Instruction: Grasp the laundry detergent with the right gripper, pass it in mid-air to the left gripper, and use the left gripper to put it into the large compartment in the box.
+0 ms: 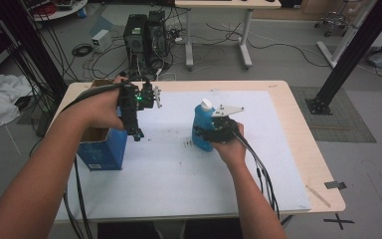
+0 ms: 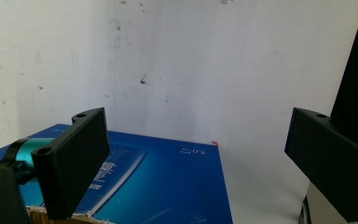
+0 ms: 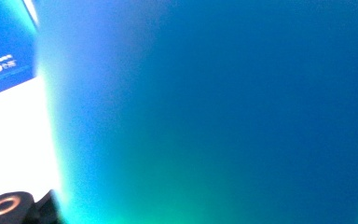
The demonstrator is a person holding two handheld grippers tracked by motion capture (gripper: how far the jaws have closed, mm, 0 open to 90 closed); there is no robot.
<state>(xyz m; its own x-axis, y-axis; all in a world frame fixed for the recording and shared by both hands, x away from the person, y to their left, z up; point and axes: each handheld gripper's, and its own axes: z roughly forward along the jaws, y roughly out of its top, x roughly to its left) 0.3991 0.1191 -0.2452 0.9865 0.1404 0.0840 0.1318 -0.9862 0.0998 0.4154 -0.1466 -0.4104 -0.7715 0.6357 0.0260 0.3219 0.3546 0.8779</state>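
We judge step 1 of packing: right gripper [image 1: 214,130] jaws pinch the blue bottle [image 1: 202,127], upright right of the open blue box [image 1: 102,149]. Left gripper [image 2: 196,158], jaws spread, above box. Next: carry it there.

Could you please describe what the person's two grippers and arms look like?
Both grippers are black. The left gripper shows a green light, and its jaws are flat, black, rectangular pads. The right gripper carries a grey three-cornered plate on top. Black cables trail from each. Both forearms are bare, with no sleeves in view.
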